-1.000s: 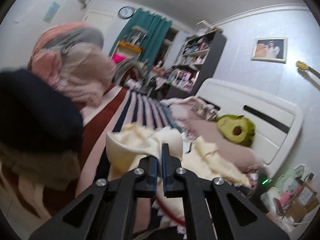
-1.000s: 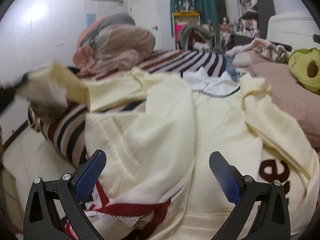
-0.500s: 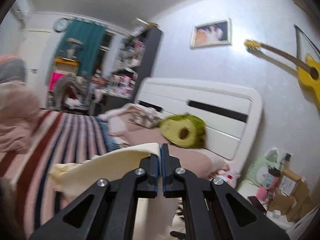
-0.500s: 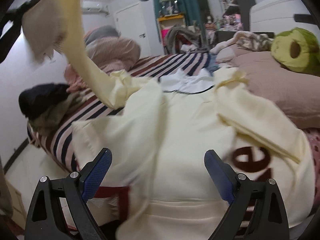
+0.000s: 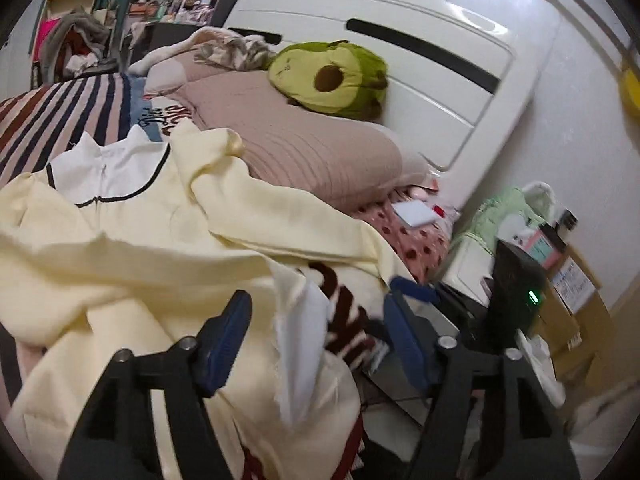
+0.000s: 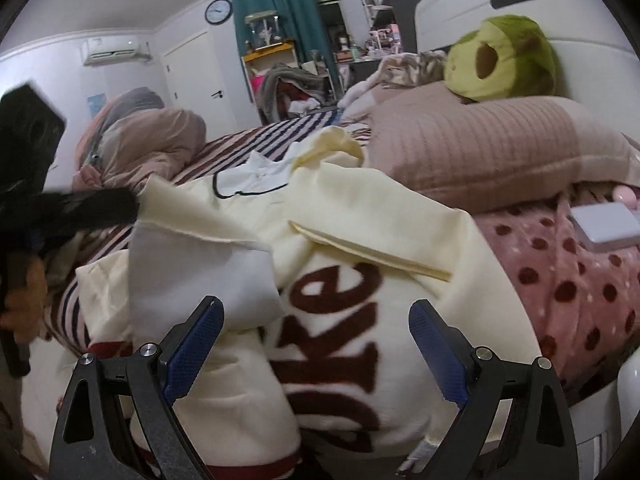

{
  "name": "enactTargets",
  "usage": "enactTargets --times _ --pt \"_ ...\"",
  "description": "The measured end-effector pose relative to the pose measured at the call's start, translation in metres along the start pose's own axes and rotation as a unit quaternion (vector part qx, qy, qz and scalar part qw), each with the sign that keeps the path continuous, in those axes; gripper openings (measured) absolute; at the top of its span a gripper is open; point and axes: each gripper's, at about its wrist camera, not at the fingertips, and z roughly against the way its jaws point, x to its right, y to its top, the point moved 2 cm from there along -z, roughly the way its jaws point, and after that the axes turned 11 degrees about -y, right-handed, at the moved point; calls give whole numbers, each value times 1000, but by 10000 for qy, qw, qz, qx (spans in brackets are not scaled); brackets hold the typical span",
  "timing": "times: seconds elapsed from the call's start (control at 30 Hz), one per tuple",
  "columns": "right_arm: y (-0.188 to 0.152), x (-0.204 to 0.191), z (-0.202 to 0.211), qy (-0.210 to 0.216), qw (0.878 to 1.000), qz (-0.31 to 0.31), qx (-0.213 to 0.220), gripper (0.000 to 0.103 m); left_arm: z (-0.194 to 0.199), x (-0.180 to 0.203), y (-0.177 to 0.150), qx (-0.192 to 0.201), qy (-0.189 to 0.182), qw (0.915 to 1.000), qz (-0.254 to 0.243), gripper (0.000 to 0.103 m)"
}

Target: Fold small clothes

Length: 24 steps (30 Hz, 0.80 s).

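A cream sweatshirt with a white collar and brown letters lies spread on the bed. One sleeve is folded across its front. My left gripper hovers over the hem near the bed's edge and its jaws are opening. The sleeve's end hangs loose between them and neither pad presses on it. My right gripper stands open just above the lettering with nothing gripped. A dark blurred shape fills the left edge of the right wrist view.
A green avocado plush rests on a pink pillow against the white headboard. A polka-dot blanket lies to the right. Boxes and a black device stand beside the bed. Piled bedding sits on the striped cover.
My left gripper swung right across the sweatshirt with the sleeve pinched in it, then its jaws parted and the cloth dropped. My right gripper drifted right over the letters and stayed open.
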Motion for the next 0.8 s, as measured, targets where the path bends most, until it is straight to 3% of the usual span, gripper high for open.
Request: enactTargets --times 0.1,0.23,0.4,0.47,0.63,0.73,0.8 --pt "1 4 -1 63 10000 -35 1 92 28 2 -15 121 186 9997 36 69" --pt "1 -4 2 280 9996 35 10 93 79 -28 -33 493 982 9932 380 71" --pt "-1 -36 7 518 9978 411 1 98 144 -73 -73 832 2068 9706 912 77" --pt "-3 -48 6 599 9968 524 -64 98 151 -94 -88 802 2238 9653 1077 84" --pt "-4 -68 1 683 9952 657 -258 98 140 -136 -123 653 1946 9649 1640 87" --pt "-2 -75 0 662 9948 714 -310 98 136 -143 -132 898 1506 9667 1864 86" --pt "-4 -79 1 612 9946 773 -327 98 137 -141 -133 1079 1297 9671 1902 70"
